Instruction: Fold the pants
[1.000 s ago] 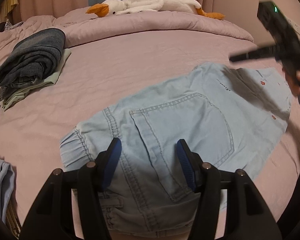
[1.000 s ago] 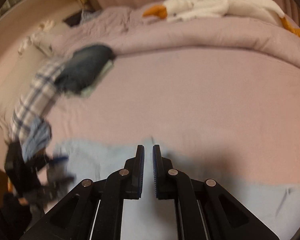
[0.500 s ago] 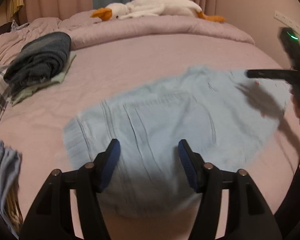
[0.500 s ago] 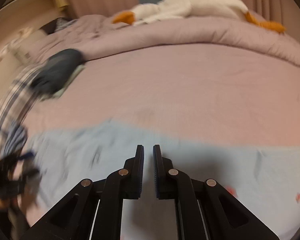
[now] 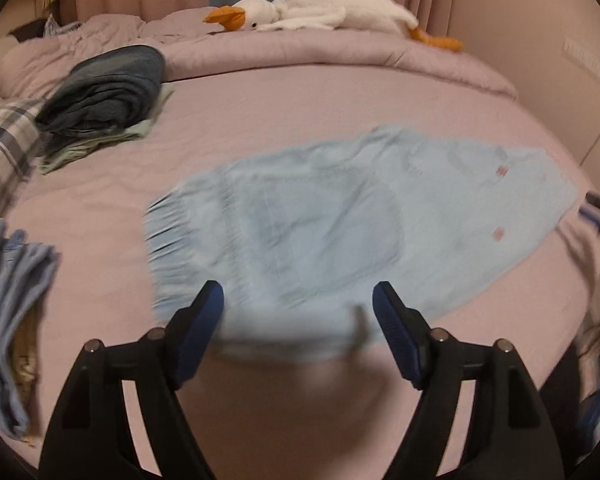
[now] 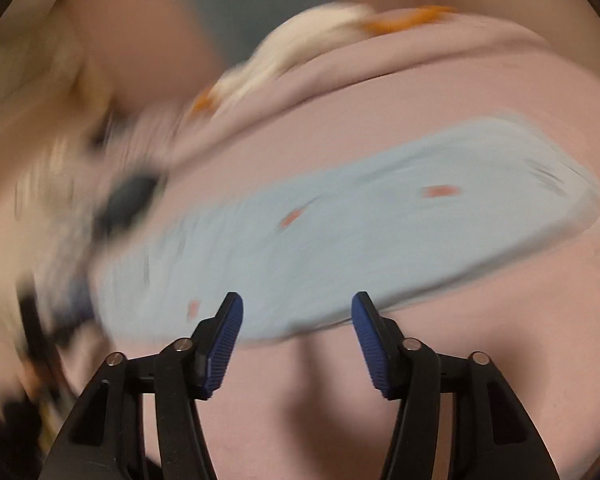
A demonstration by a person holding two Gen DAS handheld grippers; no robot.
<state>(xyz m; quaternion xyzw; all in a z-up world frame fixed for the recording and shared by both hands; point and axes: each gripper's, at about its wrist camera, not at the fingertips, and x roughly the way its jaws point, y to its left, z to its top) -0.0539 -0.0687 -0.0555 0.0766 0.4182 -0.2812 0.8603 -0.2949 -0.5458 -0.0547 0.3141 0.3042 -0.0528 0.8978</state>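
Pants [image 5: 340, 224] flat on bed [image 5: 300, 96] — left gripper [image 5: 298, 312], right gripper [image 6: 296, 320] both spread, empty; pinch near edge corners, fold evenly

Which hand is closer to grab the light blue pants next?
Probably left. The left gripper is open over the light blue denim pants' near edge; the right gripper, also open, hangs just short of them.

No legible text, labels or numbers, frames motion-blurred

Both wrist views low over bed [image 5: 300, 92], sharing pants [image 5: 340, 220].
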